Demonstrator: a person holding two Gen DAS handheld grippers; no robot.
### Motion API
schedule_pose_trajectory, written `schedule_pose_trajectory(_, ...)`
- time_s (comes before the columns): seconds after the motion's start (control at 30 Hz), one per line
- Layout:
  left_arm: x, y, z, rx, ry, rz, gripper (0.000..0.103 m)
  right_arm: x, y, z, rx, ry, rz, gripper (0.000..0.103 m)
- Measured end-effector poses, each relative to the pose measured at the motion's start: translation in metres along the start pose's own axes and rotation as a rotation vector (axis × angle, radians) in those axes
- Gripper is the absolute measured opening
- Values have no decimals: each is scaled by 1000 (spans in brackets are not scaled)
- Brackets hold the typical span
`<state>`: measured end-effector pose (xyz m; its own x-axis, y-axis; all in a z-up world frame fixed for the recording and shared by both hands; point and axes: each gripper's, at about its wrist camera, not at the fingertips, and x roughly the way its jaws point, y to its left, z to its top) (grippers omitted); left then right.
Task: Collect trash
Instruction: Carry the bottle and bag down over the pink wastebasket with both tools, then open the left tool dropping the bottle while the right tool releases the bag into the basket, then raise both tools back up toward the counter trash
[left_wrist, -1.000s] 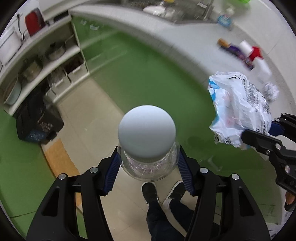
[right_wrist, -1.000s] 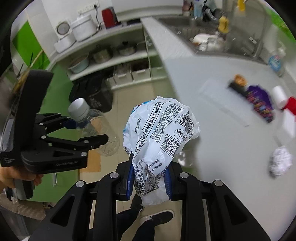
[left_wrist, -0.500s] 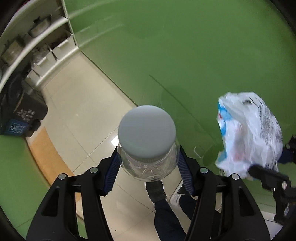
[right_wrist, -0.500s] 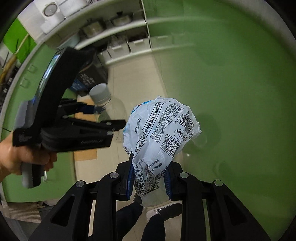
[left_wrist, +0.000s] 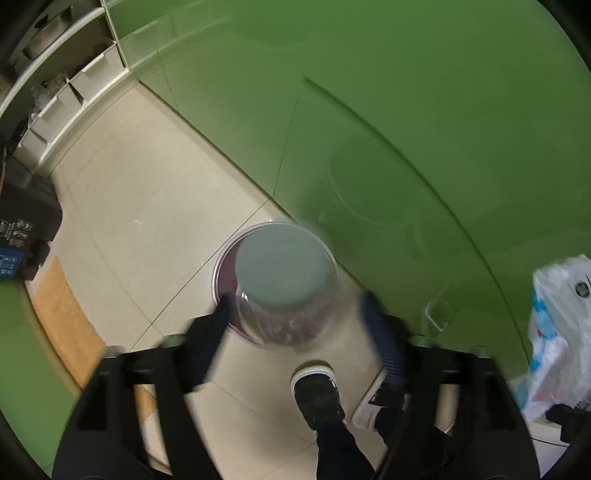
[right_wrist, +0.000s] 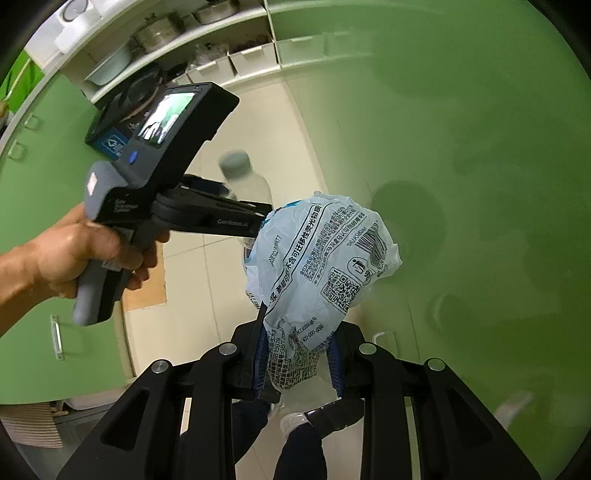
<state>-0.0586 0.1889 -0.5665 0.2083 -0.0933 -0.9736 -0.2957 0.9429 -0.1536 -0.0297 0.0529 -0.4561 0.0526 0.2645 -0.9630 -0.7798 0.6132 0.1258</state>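
My left claw (left_wrist: 295, 325) is opening, bottle (left_wrist: 286, 284) loose btwn its pads; right claw (right_wrist: 299, 360) clamped on crumpled bag (right_wrist: 321, 266).

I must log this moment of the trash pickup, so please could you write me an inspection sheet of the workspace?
Surface: beige tiled floor below both tools; no table in view.
Job's things: clear bottle with grey cap, between the left pads and over a round dark opening, probably a bin; crumpled printed plastic bag.
Clutter: nothing seen on the floor except an orange mat.
Grippers: left hand-held gripper is opening, its pads clear of the bottle; right hand-held gripper is shut on the bag.
Cables: nothing seen.
Surroundings: green cabinet fronts, open white shelves with pots, a dark bin, the person's shoes.
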Motion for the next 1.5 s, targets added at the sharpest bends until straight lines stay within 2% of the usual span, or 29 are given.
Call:
schedule_pose_trajectory(0.1,18,4,0,-16,24,-21,100,13,-3,1,5,15,3,26)
schedule_pose_trajectory(0.27,20,17,-10,-55,46,-7,100,29,-2,5,15,35,13,26)
schedule_pose_trajectory(0.53,-23,49,-28,-130,17,57,100,46,4,14,-21,53,53,26)
schedule_pose_trajectory(0.77,-64,73,-49,-212,-12,90,100,91,16,42,-61,89,102,26)
schedule_pose_trajectory(1.0,-72,86,-71,-278,-21,91,100,131,31,61,-123,117,99,28)
schedule_pose_trajectory(1.1,-74,89,-77,-302,-21,83,100,140,32,64,-143,114,88,40)
schedule_pose_trajectory(1.17,-74,90,-81,-311,-21,81,100,141,34,64,-145,100,77,70)
schedule_pose_trajectory(1.23,-74,89,-83,-321,-20,77,100,140,31,66,-138,80,72,86)
schedule_pose_trajectory(1.37,-76,90,-83,-326,-24,79,100,139,27,67,-137,80,68,97)
schedule_pose_trajectory(1.5,-80,90,-80,-322,-29,82,100,133,25,69,-131,83,64,97)
